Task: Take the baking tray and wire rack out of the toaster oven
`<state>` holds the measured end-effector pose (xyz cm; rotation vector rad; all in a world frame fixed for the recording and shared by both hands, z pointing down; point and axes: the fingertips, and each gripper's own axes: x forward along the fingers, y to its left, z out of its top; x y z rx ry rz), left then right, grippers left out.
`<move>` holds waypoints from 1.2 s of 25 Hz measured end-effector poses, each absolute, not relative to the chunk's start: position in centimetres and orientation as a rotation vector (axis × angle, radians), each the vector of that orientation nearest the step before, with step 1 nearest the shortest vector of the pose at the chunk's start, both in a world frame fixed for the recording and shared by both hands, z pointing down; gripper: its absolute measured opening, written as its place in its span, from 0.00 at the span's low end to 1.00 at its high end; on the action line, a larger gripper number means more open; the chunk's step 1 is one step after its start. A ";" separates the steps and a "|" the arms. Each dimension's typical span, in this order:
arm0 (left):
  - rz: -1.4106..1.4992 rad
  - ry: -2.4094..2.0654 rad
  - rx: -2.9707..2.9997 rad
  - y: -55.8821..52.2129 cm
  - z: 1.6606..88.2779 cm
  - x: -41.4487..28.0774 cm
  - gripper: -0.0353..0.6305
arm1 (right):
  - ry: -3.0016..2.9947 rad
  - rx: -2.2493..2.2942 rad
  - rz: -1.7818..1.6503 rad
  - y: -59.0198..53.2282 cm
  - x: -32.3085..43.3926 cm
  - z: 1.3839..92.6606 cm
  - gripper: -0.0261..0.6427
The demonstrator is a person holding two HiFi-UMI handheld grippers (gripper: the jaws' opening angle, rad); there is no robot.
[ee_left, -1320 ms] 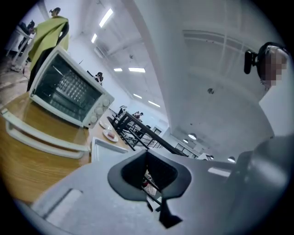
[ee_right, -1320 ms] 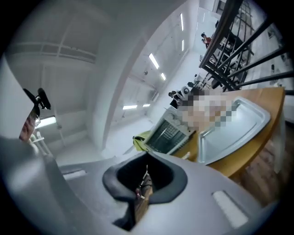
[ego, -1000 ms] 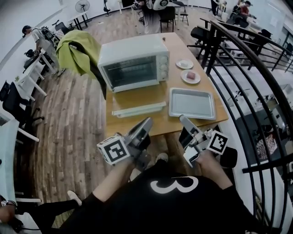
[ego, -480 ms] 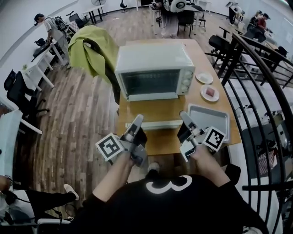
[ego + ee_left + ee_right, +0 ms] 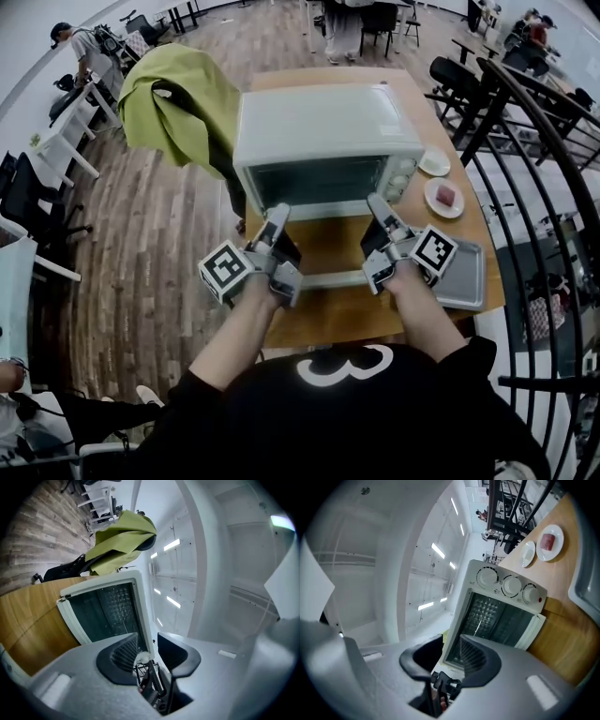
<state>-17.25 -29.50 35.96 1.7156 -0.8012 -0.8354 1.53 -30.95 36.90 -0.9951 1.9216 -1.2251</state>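
The white toaster oven (image 5: 328,131) stands on the wooden table (image 5: 323,319) with its glass door closed. A grey baking tray (image 5: 466,277) lies on the table at the right, partly behind my right hand. A long pale strip (image 5: 328,279) lies in front of the oven. My left gripper (image 5: 278,216) is at the door's lower left and my right gripper (image 5: 375,202) at its lower right. Both have just been opening, and nothing is between their jaws. The left gripper (image 5: 147,641) faces the oven (image 5: 101,613) door. The right gripper (image 5: 450,644) faces the oven (image 5: 499,616) below its knobs.
Two small plates (image 5: 441,183) sit right of the oven, one with a pink piece on it. A green cloth (image 5: 178,98) hangs over a chair left of the table. A black railing (image 5: 525,159) runs along the right. People sit at desks farther off.
Both grippers have moved from the table's near edge forward over the table to the oven door. The oven now fills more of the head view.
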 end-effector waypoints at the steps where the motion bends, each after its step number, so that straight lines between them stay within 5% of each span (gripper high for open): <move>1: -0.830 -0.817 1.702 -30.8 36.7 -17.6 0.23 | 1.904 -1.014 -1.230 -32.1 1.6 37.4 0.20; 11: -0.830 -0.968 1.619 -40.1 41.8 -18.7 0.32 | 1.772 -1.123 -1.284 -41.3 1.9 42.2 0.22; 30: -0.891 -1.033 1.542 -47.6 43.7 -19.6 0.25 | 1.670 -1.111 -1.295 -48.8 1.7 43.8 0.17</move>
